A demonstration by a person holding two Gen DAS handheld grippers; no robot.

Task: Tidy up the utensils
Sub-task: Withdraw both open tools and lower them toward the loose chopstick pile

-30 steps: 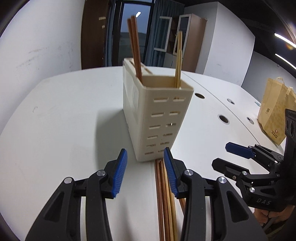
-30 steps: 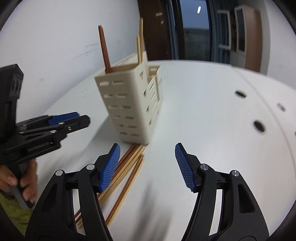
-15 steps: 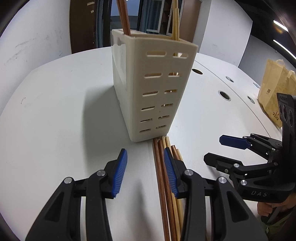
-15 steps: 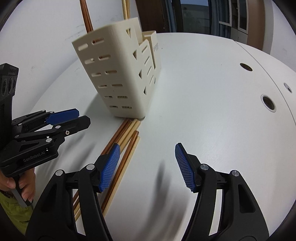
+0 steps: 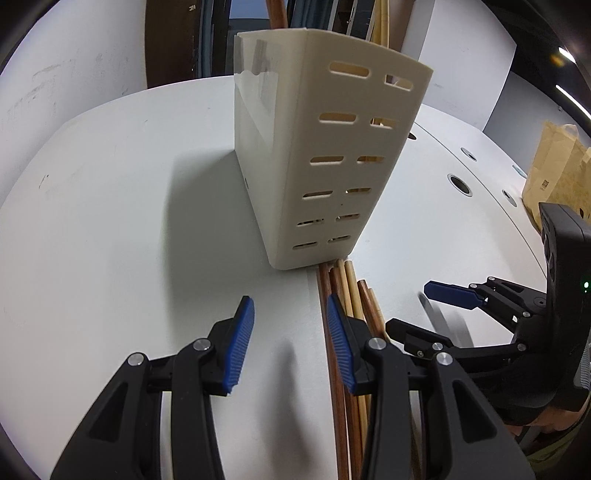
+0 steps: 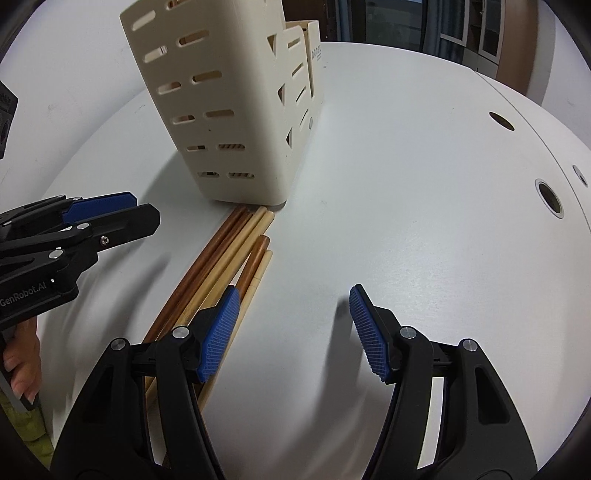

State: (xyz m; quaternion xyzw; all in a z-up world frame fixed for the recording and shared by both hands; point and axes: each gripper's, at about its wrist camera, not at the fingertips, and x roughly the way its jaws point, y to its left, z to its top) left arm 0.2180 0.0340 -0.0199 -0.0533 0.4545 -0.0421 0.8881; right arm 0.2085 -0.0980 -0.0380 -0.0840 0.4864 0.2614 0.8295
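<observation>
Both empty, parted grippers (image 5: 286, 341) (image 6: 293, 332) dropped toward chopsticks (image 6: 236, 254) beside chopstick-holding caddy (image 5: 314, 166).

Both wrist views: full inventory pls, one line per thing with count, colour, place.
Utensil holder: one, cream, slotted, upright mid-table.
Loose chopsticks: about six, dark brown and pale wood, flat on the table, tips at the holder's base.
Chopsticks in holder: a few, brown and pale, tops cut off by the frame; count unclear.
Table: one, white, with round cable holes.
Paper bag: one, tan, far right table edge.
Left gripper: black, blue pads, open, empty, left of the loose chopsticks.
Right gripper: black, blue pads, open, empty, its left pad over the loose chopsticks.
</observation>
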